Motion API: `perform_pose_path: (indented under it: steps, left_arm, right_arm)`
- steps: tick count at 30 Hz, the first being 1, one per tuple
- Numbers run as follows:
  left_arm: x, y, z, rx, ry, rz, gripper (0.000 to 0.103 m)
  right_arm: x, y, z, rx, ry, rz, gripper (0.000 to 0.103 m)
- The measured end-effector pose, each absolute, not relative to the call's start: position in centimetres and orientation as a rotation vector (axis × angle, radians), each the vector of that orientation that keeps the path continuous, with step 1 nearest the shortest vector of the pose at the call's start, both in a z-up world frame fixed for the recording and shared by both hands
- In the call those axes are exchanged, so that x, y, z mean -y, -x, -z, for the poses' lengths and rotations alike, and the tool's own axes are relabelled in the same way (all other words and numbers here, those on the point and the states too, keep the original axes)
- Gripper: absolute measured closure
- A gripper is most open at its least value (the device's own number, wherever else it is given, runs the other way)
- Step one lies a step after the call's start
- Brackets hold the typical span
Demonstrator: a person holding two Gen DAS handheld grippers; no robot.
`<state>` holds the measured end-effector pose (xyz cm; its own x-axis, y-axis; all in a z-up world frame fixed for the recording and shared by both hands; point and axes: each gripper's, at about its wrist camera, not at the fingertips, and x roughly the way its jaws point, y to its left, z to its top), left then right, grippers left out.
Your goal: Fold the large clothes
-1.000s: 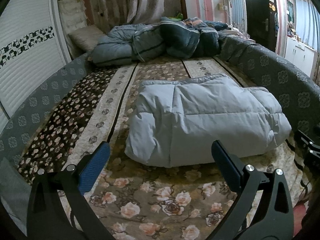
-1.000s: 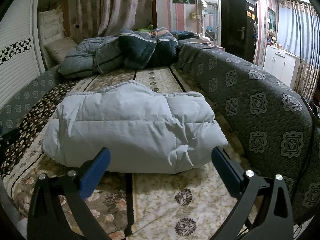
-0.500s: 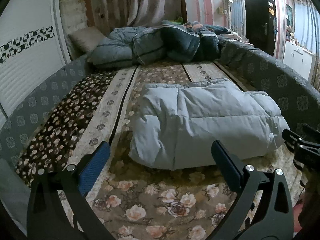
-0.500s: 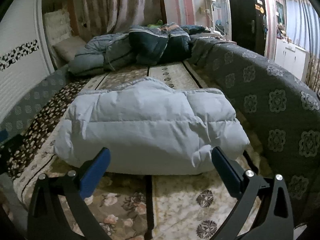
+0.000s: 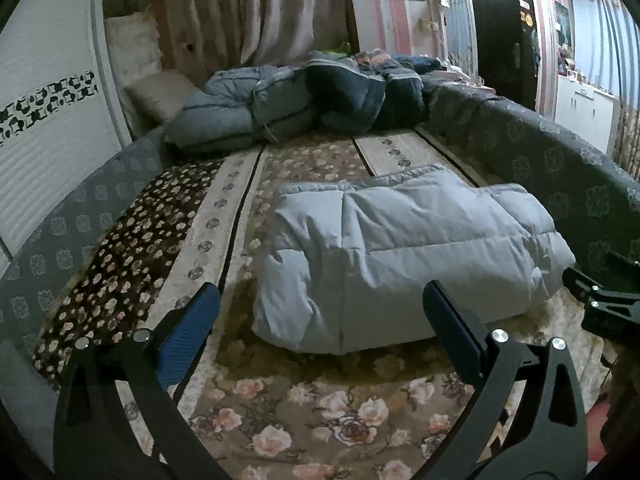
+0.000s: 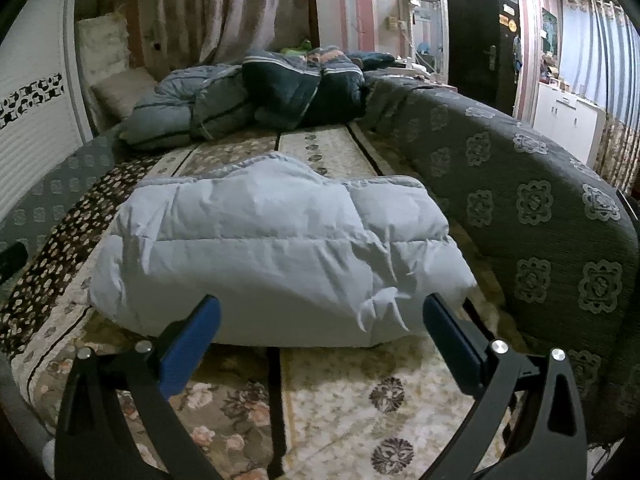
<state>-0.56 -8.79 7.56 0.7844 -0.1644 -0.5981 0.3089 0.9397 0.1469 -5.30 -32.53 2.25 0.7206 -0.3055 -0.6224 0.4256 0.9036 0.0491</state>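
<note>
Home bedroom: floral bed [image 5: 304, 420], curtains [image 5: 264, 12] (heaped quilts [image 6: 256, 92]).

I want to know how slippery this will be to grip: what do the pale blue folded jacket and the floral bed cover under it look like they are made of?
The pale blue folded puffy jacket looks like a smooth woven shell, probably nylon or polyester, over soft filling: stitched channels, puffed panels, fine creases, faint sheen. The floral bed cover looks like matte quilted fabric, perhaps cotton, with a printed pattern and no shine.

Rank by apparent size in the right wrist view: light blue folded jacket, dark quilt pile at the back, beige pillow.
1. light blue folded jacket, though it lies nearest the camera
2. dark quilt pile, farther back, so true size is unsure
3. beige pillow
</note>
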Motion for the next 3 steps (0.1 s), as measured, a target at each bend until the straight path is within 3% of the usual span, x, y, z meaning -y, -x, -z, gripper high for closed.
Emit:
perform_pose_path:
  steps: [3]
  left_arm:
    - [8.99,0.48,-7.28,-0.639,-0.238,0.262,0.003]
  right_arm:
    - [32.81,5.7,-2.22,-0.654,-0.196,0.418,0.002]
